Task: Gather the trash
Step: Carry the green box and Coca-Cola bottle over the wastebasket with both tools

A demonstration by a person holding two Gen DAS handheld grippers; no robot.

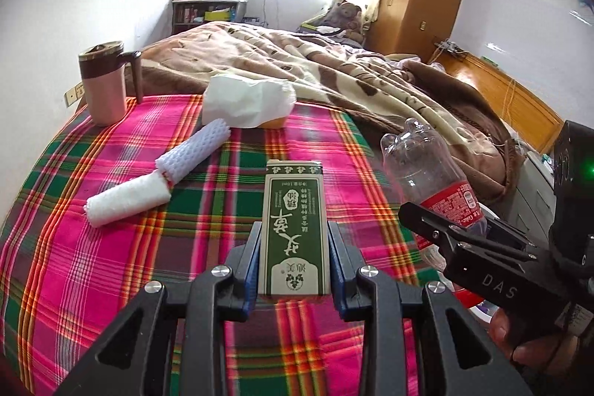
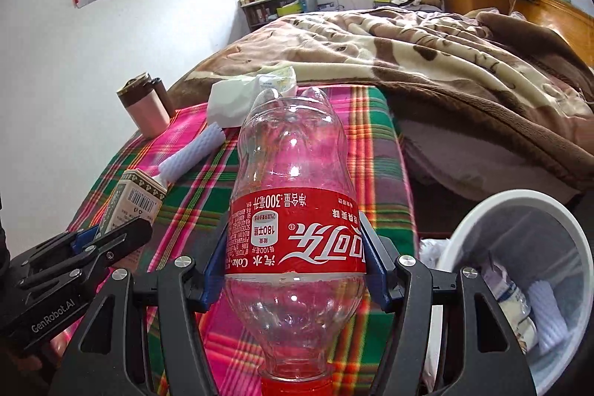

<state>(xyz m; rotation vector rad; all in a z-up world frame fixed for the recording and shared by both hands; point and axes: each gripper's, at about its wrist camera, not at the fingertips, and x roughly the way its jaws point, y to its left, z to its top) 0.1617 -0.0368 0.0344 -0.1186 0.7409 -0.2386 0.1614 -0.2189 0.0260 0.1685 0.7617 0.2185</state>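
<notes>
Bed w/ pink-green-red plaid sheet on the near part; rumpled brown-and-cream fleece blanket heaped over the far part.

White round plastic bin just off the bed's right edge, near corner, open mouth tilted toward right-wrist cam; pale wrappers and paper inside.

Clear empty plastic cola bottle w/ red label held in the right gripper: jaws fairly wide, blue pads pressed on the label from both sides. Base points away from cam, red cap end near the lens. Bottle is up off the sheet, near the bed's right edge, bin just beside it.

Pink insulated mug w/ brown lid and handle upright at the plaid sheet's far-left corner, by the wall.

Crumpled white tissue/paper wad at the far edge of the plaid, touching the blanket; sth orange half hidden under it.

Two white foam-net fruit sleeves lying end to end, left of centre, btwn mug and box.

Small green-and-cream cardboard box w/ Chinese print gripped in the left gripper: jaws narrow, pads on both long sides, box pointing straight ahead, over mid-sheet near the front edge.

Person's hand on the right gripper's handle.
</notes>
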